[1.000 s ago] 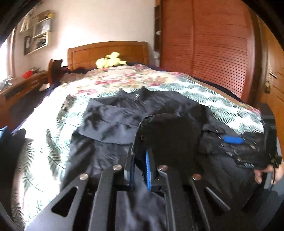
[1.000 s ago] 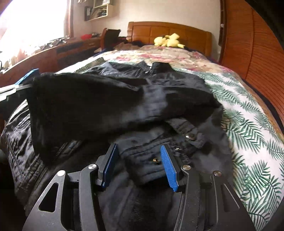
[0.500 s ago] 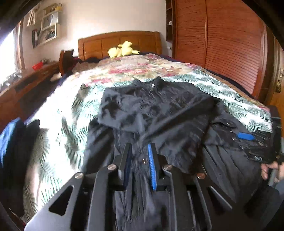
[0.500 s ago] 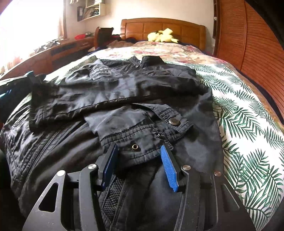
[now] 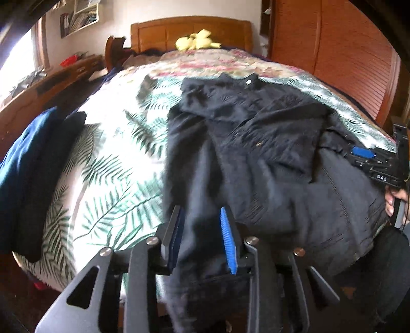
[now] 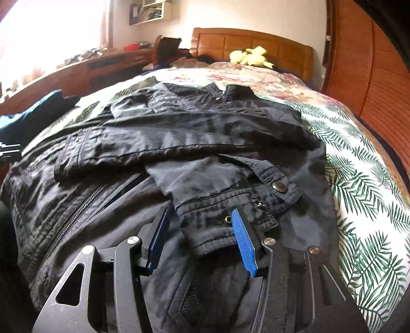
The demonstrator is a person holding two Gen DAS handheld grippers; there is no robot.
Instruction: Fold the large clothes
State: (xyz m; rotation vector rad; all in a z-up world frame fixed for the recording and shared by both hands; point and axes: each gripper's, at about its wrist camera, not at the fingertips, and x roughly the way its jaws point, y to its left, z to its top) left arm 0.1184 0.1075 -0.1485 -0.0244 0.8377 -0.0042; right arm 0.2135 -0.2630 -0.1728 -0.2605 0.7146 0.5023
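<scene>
the bed (image 6: 364, 164) had the black jacket (image 6: 179, 133) spread flat across its near end, collar toward the headboard, both sleeves folded in. looked like soft, floppy, fairly heavy cloth (zip and snaps add stiff spots), so i'd grab hems or the cuff (image 6: 230, 212). left gripper (image 5: 202, 240) had just been opening, jaws narrowly apart around the hem fabric. right gripper (image 6: 200, 240) stood half open astride the cuff, not pinching it.

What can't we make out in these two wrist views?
- Left view: whether the left gripper touches the jacket; motion blur. Its jaws have just been opening, cloth between them.
- Left view: right gripper jaws, cut off by the edge.
- Right view: jacket hem, hidden behind the right gripper.
- Right view: left gripper, only a sliver at the left edge.
- Both views: shelf contents, too small.
</scene>
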